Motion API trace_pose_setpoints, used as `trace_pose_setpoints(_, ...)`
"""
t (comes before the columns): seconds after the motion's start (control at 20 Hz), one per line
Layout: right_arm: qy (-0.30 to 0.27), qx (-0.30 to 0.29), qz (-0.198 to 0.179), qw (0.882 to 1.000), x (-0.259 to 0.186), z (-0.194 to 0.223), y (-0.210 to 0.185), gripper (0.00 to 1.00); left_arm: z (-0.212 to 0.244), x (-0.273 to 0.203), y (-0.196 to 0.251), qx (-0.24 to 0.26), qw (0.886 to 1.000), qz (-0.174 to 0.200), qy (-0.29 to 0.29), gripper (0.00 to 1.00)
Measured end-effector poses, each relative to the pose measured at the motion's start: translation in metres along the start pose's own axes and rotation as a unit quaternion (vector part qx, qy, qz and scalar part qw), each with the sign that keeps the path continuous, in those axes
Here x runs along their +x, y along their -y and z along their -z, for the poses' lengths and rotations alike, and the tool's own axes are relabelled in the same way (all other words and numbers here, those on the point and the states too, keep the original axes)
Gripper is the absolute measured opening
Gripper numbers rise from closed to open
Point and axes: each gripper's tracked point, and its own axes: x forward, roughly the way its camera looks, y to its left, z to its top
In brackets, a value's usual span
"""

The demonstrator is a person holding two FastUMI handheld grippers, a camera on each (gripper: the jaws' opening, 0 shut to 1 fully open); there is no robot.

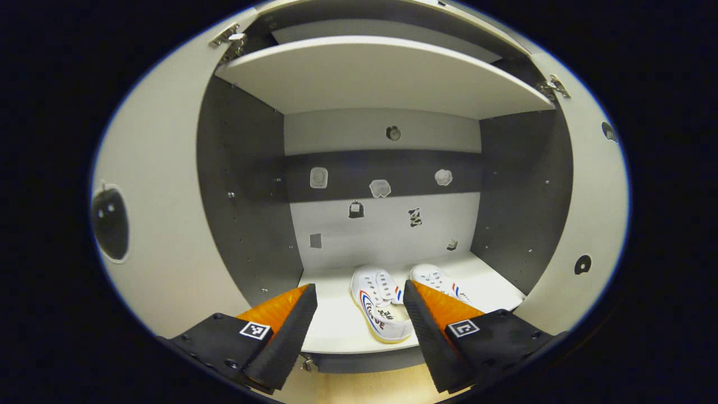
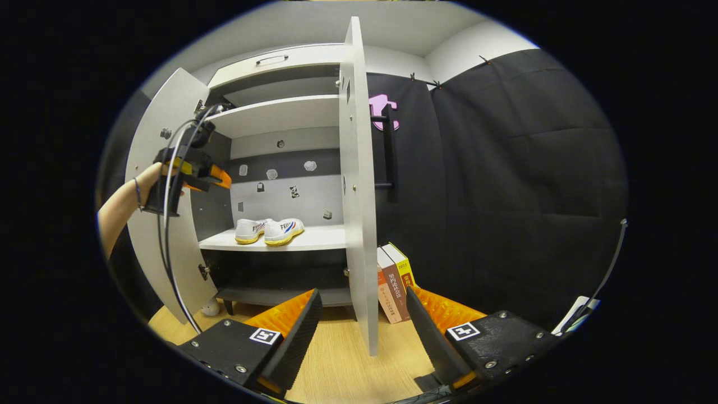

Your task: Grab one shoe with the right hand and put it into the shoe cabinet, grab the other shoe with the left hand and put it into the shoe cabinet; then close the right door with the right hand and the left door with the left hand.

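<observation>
- Right, both shoes sit side by side on the lower shelf (image 1: 336, 331) of the shoe cabinet (image 2: 280, 56): the left shoe (image 1: 378, 306) near the shelf's front edge, the right shoe (image 1: 440, 283) just beside it and a little deeper in.
- My left claw (image 1: 359, 325) hangs released in front of that shelf, fingers spread and holding nothing; I judge the placing step done.
- In the right gripper view I see that claw and the hand holding it raised just beside the left door (image 2: 162, 185), which stands swung wide.
- My right claw (image 2: 362, 331) is also released and empty, low over the wooden floor (image 2: 336, 365), with the edge of the right door (image 2: 359, 185) between its fingers' line of sight.
- I read that as lining up to push the right door shut first.
- Books (image 2: 395, 283) lean on the floor behind that door, clear of its swing as far as I can tell.
</observation>
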Motion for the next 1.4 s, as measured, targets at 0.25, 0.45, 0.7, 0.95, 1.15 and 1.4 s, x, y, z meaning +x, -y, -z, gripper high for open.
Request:
trace_pose_setpoints(0.25, 0.005, 0.001, 0.006, 1.000, 0.000, -0.008, 0.021, 0.92, -0.024, -0.080, 0.007, 0.000, 0.998, 0.012, 0.061, 0.99)
trace_pose_setpoints(0.45, 0.008, 0.004, 0.017, 1.000, 0.008, -0.014, 0.046, 0.92, -0.025, -0.134, 0.007, 0.009, 0.996, 0.008, 0.091, 0.99)
trace_pose_setpoints(0.7, 0.009, -0.003, 0.023, 1.000, 0.034, -0.019, 0.069, 0.92, -0.014, -0.196, -0.001, 0.012, 0.993, -0.002, 0.114, 0.98)
trace_pose_setpoints(0.95, 0.006, -0.015, 0.019, 1.000, 0.077, -0.018, 0.081, 0.92, 0.007, -0.239, -0.010, -0.004, 0.993, -0.003, 0.122, 0.98)
trace_pose_setpoints(1.15, 0.000, -0.003, 0.021, 1.000, 0.102, -0.017, 0.089, 0.93, 0.025, -0.265, -0.022, -0.027, 0.993, -0.011, 0.116, 0.98)
trace_pose_setpoints(1.4, 0.022, 0.005, 0.010, 1.000, 0.102, -0.030, 0.082, 0.92, 0.043, -0.292, -0.052, -0.034, 0.992, -0.039, 0.119, 0.98)
